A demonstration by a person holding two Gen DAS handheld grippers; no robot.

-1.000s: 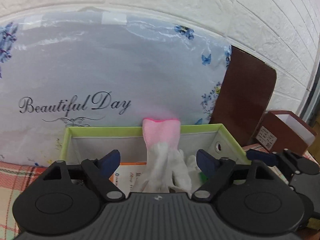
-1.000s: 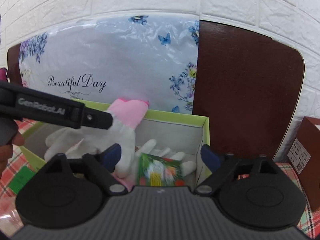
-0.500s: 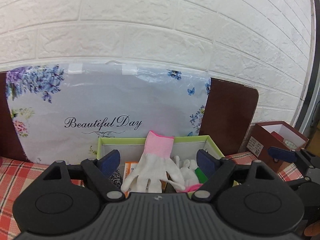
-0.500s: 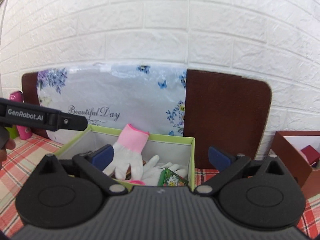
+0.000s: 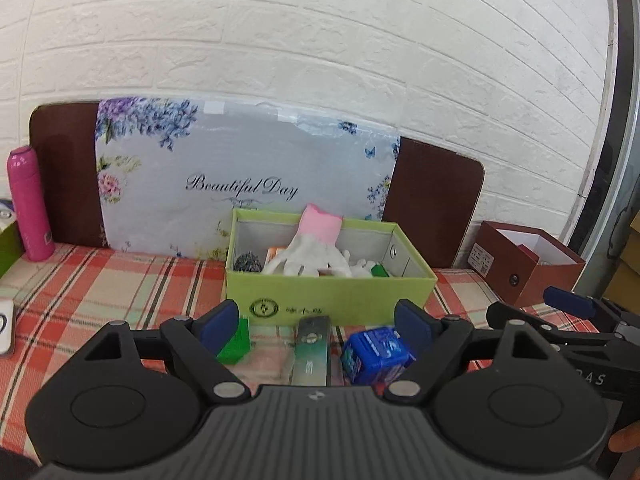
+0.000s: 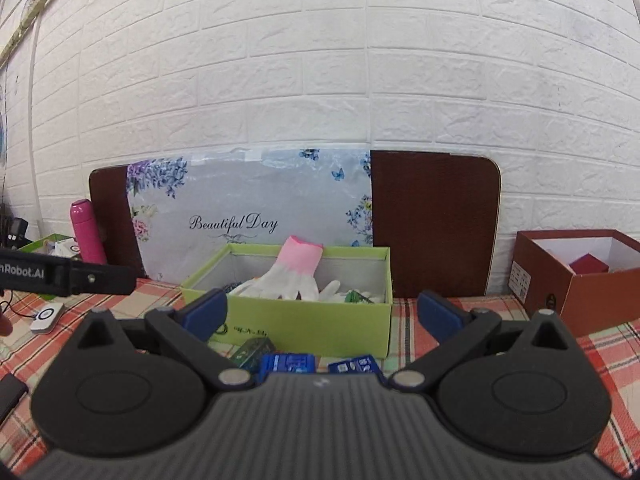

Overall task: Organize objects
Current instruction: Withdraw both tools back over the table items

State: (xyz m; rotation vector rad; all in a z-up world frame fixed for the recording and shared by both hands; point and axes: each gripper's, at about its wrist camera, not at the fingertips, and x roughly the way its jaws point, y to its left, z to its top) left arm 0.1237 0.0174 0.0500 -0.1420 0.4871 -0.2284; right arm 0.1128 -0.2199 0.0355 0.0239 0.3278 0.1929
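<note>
A lime green box [image 5: 328, 296] [image 6: 304, 320] stands on the plaid tablecloth and holds white gloves with a pink cuff [image 5: 312, 248] [image 6: 292, 276] and small items. In front of it lie a green block [image 5: 234, 346], a grey-green remote-like bar [image 5: 312, 350] and a blue packet [image 5: 376, 354] [image 6: 286, 362]. My left gripper [image 5: 318, 326] is open and empty, drawn back above these items. My right gripper [image 6: 320, 312] is open and empty, also back from the box.
A floral "Beautiful Day" board [image 5: 240, 184] and brown boards [image 6: 434, 224] lean on the brick wall. A pink bottle [image 5: 28, 204] stands at the left. A brown open box [image 5: 524, 268] [image 6: 580, 280] sits at the right. A white puck [image 6: 48, 314] lies at the left.
Both grippers have pulled back and up from over the green box. The gloves stay in the box, and the items in front of it have come into view.
</note>
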